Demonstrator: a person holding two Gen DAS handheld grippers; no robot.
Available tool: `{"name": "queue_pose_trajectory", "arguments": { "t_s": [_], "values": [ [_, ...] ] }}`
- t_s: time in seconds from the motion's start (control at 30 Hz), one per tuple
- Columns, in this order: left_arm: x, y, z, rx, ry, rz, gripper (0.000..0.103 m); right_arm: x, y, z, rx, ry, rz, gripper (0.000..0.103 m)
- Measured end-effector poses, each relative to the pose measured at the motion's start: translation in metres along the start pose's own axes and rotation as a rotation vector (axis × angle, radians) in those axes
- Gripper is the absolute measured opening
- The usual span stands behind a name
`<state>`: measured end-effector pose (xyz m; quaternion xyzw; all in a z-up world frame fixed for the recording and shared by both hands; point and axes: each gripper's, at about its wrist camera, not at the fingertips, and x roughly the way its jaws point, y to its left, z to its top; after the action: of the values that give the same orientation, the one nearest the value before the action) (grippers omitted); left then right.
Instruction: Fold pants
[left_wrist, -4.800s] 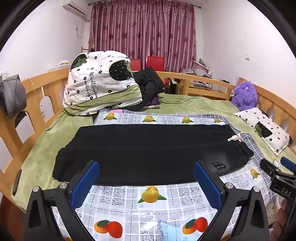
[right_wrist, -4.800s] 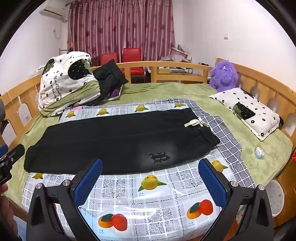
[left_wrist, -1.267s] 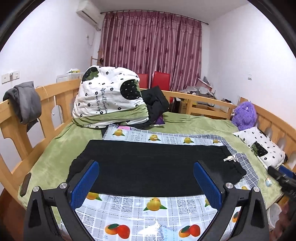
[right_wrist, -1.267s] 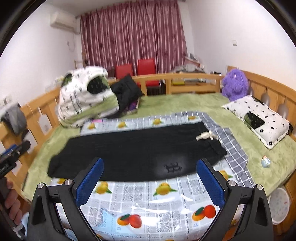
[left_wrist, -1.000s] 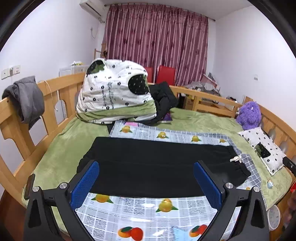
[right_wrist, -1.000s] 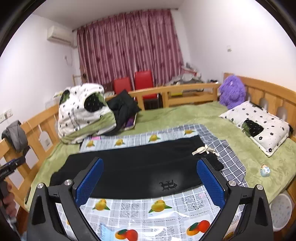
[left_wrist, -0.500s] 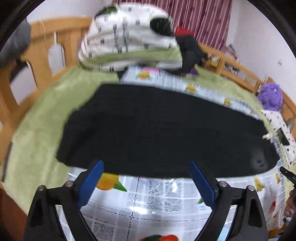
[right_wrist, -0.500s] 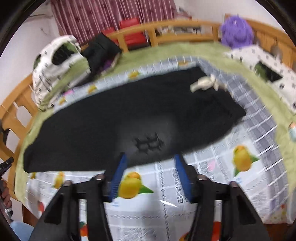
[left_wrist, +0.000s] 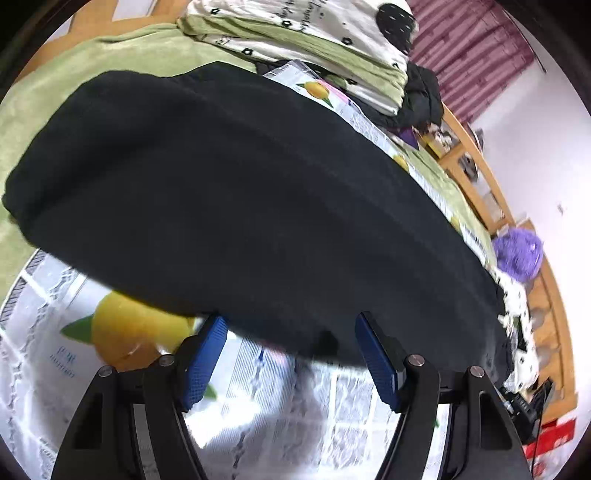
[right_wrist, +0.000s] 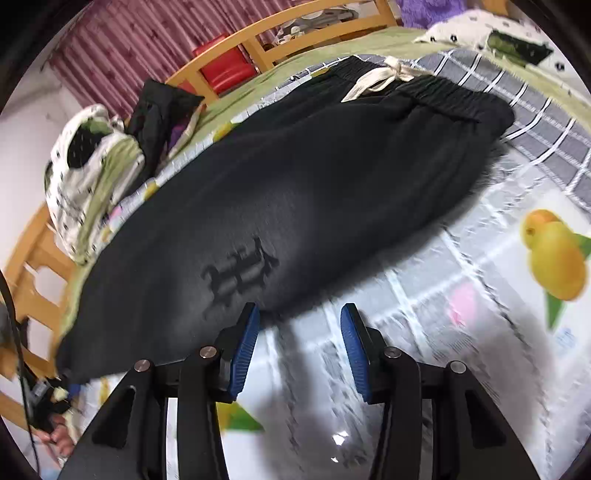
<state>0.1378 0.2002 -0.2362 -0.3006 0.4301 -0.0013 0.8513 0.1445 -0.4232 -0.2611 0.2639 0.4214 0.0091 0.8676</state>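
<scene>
Pants (left_wrist: 258, 192) lie flat and stretched out long on a mat (left_wrist: 48, 332) with fruit pictures, which covers the green bed (left_wrist: 33, 85). They are black, with a dark mark (right_wrist: 240, 269) on the cloth and a white string (right_wrist: 380, 77) at the waist end.

Both tools point down at the near edge of the pants. The left gripper (left_wrist: 291, 354) has its blue pads (left_wrist: 201, 360) fairly wide apart, and its jaws are closing. The edge of the pants sits just at the tips, but the pads do not press on it. The right gripper (right_wrist: 299, 347) has its pads (right_wrist: 243, 347) closer together, about half way in. Only the mat shows between them, with the pants edge right at the tips.

A folded blanket (left_wrist: 303, 40) sits at the far side of the bed. A purple plush toy (left_wrist: 519, 253) rests near the wooden bed rail (left_wrist: 472, 173).
</scene>
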Motion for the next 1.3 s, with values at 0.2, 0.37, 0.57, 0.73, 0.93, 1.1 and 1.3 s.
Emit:
{"name": "queue_pose_trajectory", "arguments": {
  "t_s": [0.2,0.37,0.57,0.73,0.93,1.1,1.3],
  "values": [
    [-0.005,-0.01,0.015,0.027,-0.025,0.12,0.01,0.017,0.018,0.02,-0.009,-0.003,-0.02,0.012],
    [-0.03,-0.033,0.048,0.114,-0.146,0.085,0.009,-0.005,0.054,0.05,-0.123,-0.113,0.016,0.01],
    [-0.023,-0.082,0.113,0.232,-0.272,0.113,0.009,0.003,0.084,0.114,-0.176,-0.153,0.061,0.009],
    [0.017,-0.107,0.163,0.255,-0.335,0.15,0.009,0.037,0.104,0.167,-0.22,-0.171,0.04,0.009],
    [0.075,-0.119,0.2,0.248,-0.34,0.207,0.009,0.096,0.121,0.211,-0.215,-0.192,0.006,0.008],
    [0.11,-0.118,0.205,0.236,-0.268,0.263,0.012,0.144,0.122,0.225,-0.182,-0.146,-0.056,0.025],
    [0.084,-0.128,0.171,0.3,-0.238,0.269,0.068,0.124,0.121,0.191,-0.215,-0.114,-0.103,0.041]
  ]
}}
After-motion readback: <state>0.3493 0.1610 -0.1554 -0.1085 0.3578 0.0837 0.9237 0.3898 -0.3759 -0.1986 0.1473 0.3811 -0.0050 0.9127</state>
